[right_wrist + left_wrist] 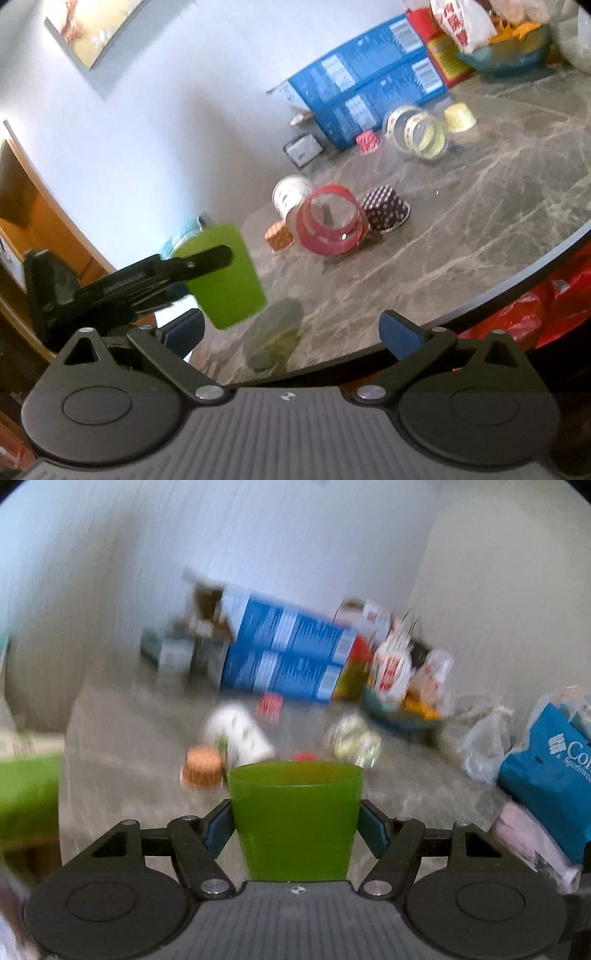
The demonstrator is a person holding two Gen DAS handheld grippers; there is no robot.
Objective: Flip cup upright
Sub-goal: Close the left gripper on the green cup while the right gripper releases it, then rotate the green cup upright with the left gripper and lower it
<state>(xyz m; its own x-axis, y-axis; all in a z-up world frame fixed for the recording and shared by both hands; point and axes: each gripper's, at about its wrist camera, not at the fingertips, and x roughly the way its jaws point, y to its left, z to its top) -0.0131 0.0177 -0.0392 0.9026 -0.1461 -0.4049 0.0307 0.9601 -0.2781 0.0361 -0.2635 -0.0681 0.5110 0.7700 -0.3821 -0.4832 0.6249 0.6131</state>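
My left gripper (pixel 295 823) is shut on a green plastic cup (pixel 295 819), its blue pads pressing both sides, the open rim pointing away from the camera. The left wrist view is blurred by motion. In the right wrist view the same green cup (pixel 229 284) hangs above the left end of the grey marble table (pixel 461 229), held in the left gripper's black fingers (pixel 207 258); its shadow lies on the table below. My right gripper (pixel 291 332) is open and empty near the table's front edge.
On the table lie a red-rimmed clear cup (pixel 332 225), a white patterned cup (pixel 290 195), a dotted dark cupcake liner (pixel 386 208), an orange liner (pixel 279 236), a clear jar (pixel 417 131) and blue boxes (pixel 365 92). A blue bag (pixel 550 771) lies at right.
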